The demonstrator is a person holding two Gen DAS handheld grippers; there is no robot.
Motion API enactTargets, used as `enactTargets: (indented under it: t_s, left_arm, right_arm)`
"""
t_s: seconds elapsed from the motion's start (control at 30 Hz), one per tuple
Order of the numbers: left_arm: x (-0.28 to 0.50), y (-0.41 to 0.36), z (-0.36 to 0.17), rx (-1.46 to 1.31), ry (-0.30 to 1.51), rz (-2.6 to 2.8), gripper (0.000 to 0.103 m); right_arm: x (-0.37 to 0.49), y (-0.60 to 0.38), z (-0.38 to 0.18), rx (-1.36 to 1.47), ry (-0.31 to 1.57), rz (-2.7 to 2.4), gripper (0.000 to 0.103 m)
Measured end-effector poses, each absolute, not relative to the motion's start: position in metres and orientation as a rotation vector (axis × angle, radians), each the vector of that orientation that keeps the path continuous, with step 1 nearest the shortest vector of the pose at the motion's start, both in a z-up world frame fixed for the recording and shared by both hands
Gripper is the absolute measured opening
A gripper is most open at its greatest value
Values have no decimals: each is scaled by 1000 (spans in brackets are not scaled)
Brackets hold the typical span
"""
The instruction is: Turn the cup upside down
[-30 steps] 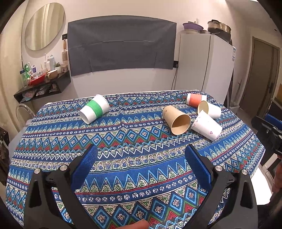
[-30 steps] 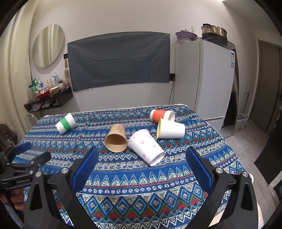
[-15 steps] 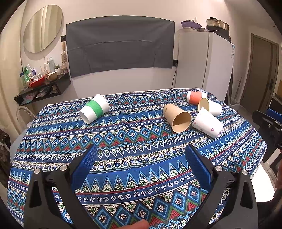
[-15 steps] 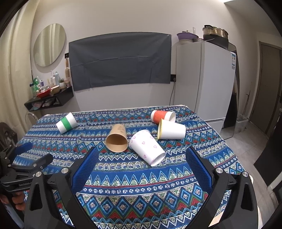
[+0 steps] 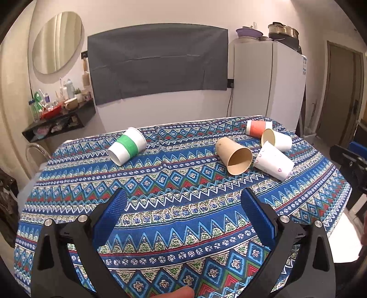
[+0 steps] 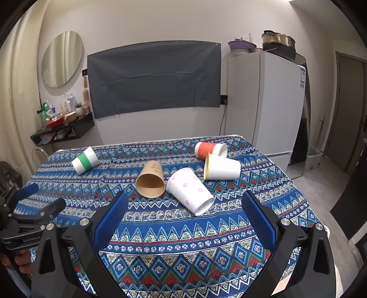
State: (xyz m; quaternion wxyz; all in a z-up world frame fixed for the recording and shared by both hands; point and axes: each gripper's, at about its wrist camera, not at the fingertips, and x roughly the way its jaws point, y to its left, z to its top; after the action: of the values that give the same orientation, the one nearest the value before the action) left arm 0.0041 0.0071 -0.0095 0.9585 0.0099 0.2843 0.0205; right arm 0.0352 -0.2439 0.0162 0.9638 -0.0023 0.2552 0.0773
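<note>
Now L gripper (image 5: 183,204) & R gripper (image 6: 183,204) jaws wide, empty; five cups on sides, incl. brown cup (image 6: 151,181).

The wall (image 6: 160,20) is plain and pale, with a big dark grey cloth (image 6: 152,78) hung flat on it and an oval mirror (image 6: 62,59) to its left. Under the mirror a black shelf (image 6: 66,133) sticks out from the wall, full of little bottles and a red bowl, and a tall white fridge (image 6: 263,105) stands at the right with pots (image 6: 278,43) on top. A brown door (image 6: 352,110) is at the far right, the floor (image 6: 318,174) is pale tile, and the table (image 6: 183,240) has a blue zigzag cloth
</note>
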Motion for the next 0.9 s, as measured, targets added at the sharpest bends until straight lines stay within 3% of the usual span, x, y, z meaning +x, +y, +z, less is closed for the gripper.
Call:
enactTargets:
  t_s: [0.9]
  left_arm:
    - [16, 2, -11, 26, 618, 3, 97]
  right_arm:
    - [41, -244, 8, -2, 558, 179, 95]
